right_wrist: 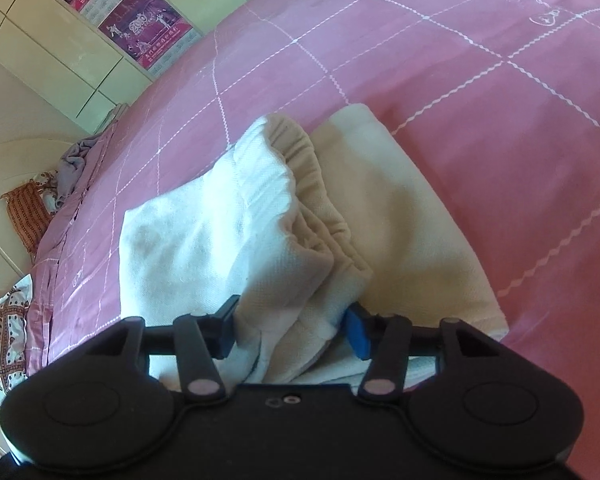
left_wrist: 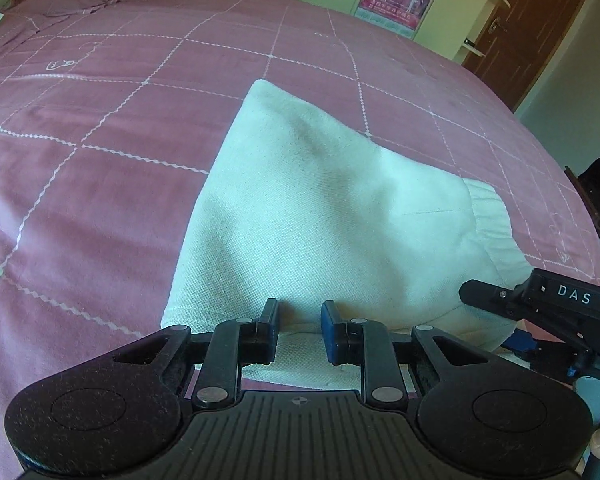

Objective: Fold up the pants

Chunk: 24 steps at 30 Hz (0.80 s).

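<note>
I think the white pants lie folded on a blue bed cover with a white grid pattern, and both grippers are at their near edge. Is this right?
Not quite: the bed cover is pink, not blue, as both wrist views show. The rest holds: the white pants lie folded on it, with the left gripper and the right gripper at their near edge.

We see soft daylight in both views, bright but even — the bed [left_wrist: 100, 184] glows pink, the pants [left_wrist: 320, 208] look washed out. Shadows are faint. Fisheye bending curves the bed's edges and darkens the corners; the right wrist view is slightly hazier and warmer — no hard glare.
</note>
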Available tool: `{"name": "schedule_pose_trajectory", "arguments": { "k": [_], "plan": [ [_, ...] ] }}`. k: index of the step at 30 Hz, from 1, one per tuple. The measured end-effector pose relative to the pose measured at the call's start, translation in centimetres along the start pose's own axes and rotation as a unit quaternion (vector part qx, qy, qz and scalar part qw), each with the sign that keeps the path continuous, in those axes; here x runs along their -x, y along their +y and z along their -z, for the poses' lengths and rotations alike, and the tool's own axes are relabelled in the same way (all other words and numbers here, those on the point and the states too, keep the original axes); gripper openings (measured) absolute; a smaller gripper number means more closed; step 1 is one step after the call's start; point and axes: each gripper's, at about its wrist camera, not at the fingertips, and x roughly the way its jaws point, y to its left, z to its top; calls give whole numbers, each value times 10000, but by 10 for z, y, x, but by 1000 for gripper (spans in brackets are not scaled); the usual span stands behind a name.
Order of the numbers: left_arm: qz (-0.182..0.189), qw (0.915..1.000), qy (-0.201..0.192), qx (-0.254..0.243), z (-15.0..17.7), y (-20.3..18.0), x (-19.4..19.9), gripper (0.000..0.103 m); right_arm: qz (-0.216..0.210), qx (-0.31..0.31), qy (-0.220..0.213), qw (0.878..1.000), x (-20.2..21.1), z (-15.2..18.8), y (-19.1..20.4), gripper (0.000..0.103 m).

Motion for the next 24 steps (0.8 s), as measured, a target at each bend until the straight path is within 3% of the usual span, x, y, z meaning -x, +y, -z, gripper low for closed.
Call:
{"name": "schedule_pose_trajectory", "arguments": {
  "k": [3, 7, 13, 16, 20, 22, 24],
  "plan": [
    [-1, 10000, -22, -10, 1, 0, 1, 24, 131, 181, -61, 9997, 2, 0, 9, 44],
    [14, 10000, -82, -12, 2, 0, 2, 24, 113, 903, -446, 9949, 23, 7, 33, 33],
    [107, 9988, -445, 166, -7, 1, 25, 30, 25, 1896, -1182, 9747, 62, 8, 70, 31],
    [154, 9983, -525, 211, -16, 4, 30, 30, -34, 1975, -1397, 9703, 81, -3, 60, 31],
    [-98, 9998, -178, 83, -15, 5, 6, 30, -83, 1119, -680, 9914, 62, -17, 12, 33],
    [-104, 9999, 51, -23, -6, 7, -6, 30, 184, 811, -376, 9958, 43, -9, -10, 36],
    [-93, 9999, -37, -139, 2, 7, -5, 30, 269, 791, -313, 9960, 33, 0, -23, 36]
  ]
}}
